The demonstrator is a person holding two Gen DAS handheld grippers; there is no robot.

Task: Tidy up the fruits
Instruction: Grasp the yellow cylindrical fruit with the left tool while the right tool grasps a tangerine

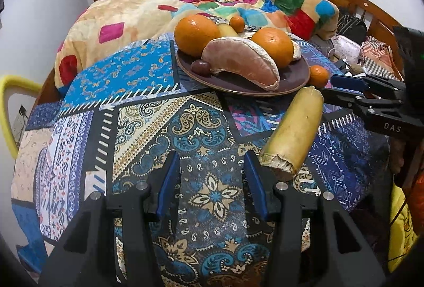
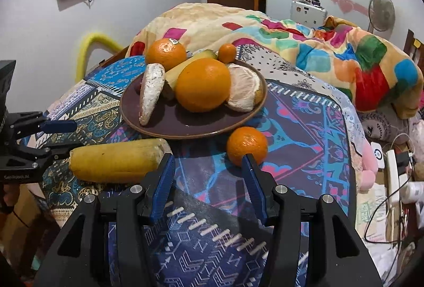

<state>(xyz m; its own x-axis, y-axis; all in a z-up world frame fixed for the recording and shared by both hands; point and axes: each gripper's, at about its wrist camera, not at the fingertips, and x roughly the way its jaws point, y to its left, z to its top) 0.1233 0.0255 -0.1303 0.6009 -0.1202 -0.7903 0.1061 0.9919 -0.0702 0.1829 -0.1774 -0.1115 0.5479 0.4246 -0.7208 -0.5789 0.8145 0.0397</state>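
Most fruit is held on the plate (image 2: 159,125); a banana piece (image 2: 114,162) at 7 o'clock and a mandarin (image 2: 246,145) at 5 o'clock are left on the bed, with the left gripper (image 1: 212,167) and right gripper (image 2: 209,170) fingers parted and empty.

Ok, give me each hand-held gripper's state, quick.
Left hand-held gripper: open, nothing between its fingers; yellow banana piece lies beside it.
Right hand-held gripper: open, empty.

Left gripper (image 1: 212,162): black angular frame, blue ribbed finger pads, silver round screws. Right gripper (image 2: 209,164): same build. White lettering marks each side body.
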